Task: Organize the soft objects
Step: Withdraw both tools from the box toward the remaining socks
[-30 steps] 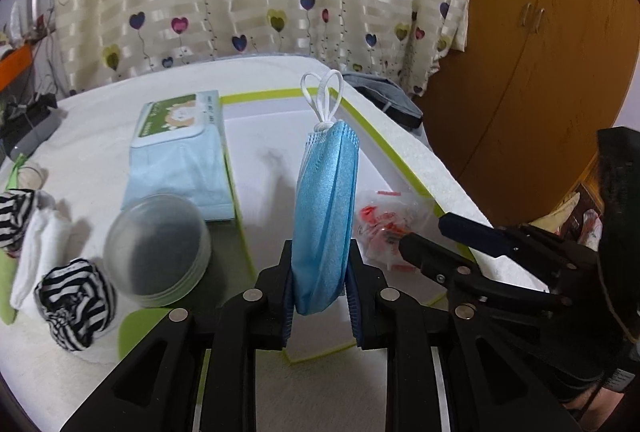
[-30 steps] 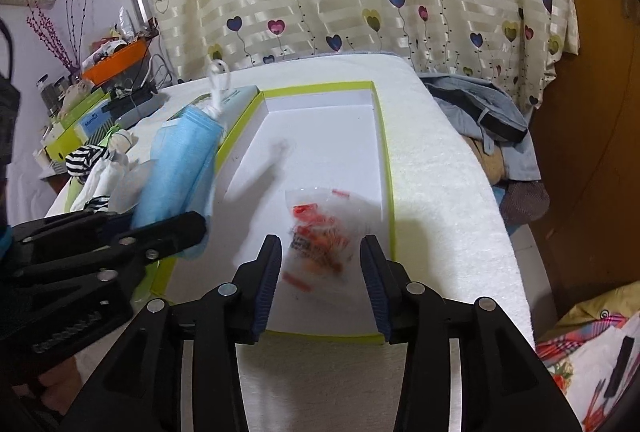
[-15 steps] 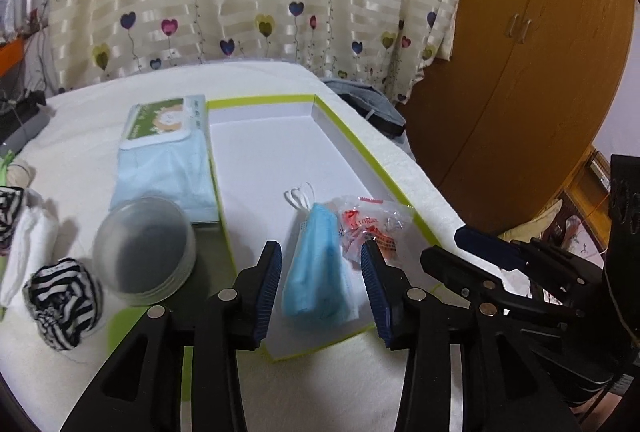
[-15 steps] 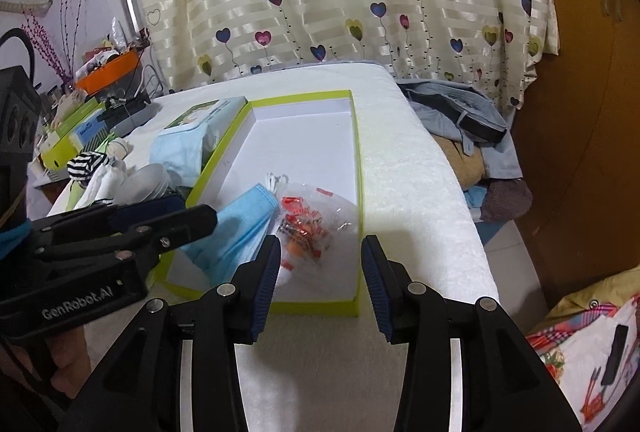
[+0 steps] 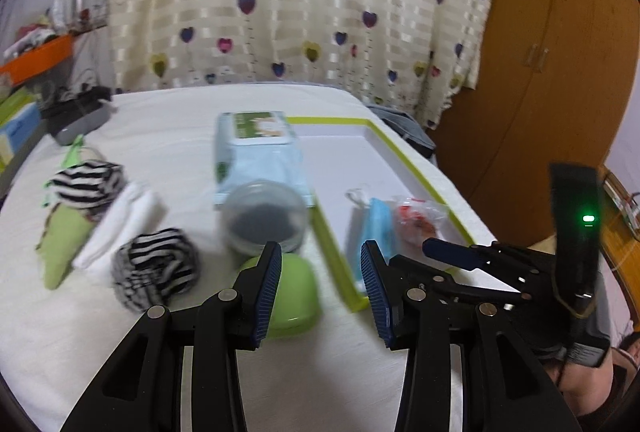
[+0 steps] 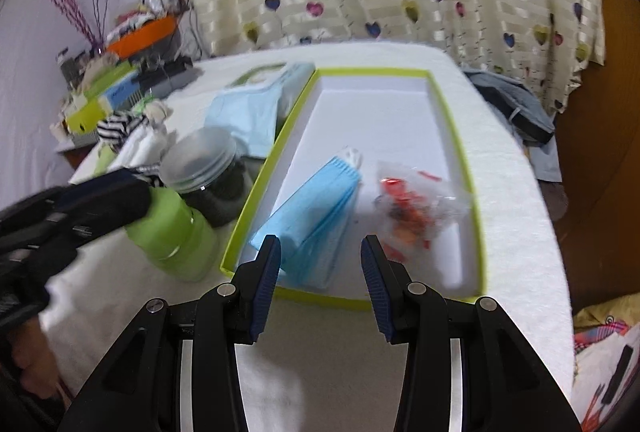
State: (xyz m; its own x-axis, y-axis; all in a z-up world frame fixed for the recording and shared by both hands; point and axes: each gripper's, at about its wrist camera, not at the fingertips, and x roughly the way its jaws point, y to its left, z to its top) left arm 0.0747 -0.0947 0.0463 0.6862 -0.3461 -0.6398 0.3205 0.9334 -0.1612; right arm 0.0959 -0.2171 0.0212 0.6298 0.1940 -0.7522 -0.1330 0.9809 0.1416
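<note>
A folded blue face mask (image 5: 374, 228) (image 6: 316, 216) lies flat in the near end of the white tray with a lime-green rim (image 5: 400, 151) (image 6: 452, 119). Beside it is a clear bag of red pieces (image 5: 414, 224) (image 6: 412, 207). My left gripper (image 5: 320, 272) is open and holds nothing. It hovers left of the tray, above a green lidded container (image 5: 296, 292). Two striped sock rolls (image 5: 154, 268) and a white cloth (image 5: 116, 228) lie further left. My right gripper (image 6: 320, 256) is open and holds nothing, just short of the tray's near rim and in line with the mask.
A clear-lidded jar (image 5: 264, 216) and a pack of wipes (image 5: 256, 135) stand along the tray's left side. A light green cloth (image 5: 60, 240) lies at the far left. Clothes (image 6: 516, 103) hang off the right edge of the white table. Boxes and clutter fill the far left.
The left gripper opened and let go of the blue mask, which now lies in the tray. It then swung left, away from the tray. The right gripper drew back a little.
</note>
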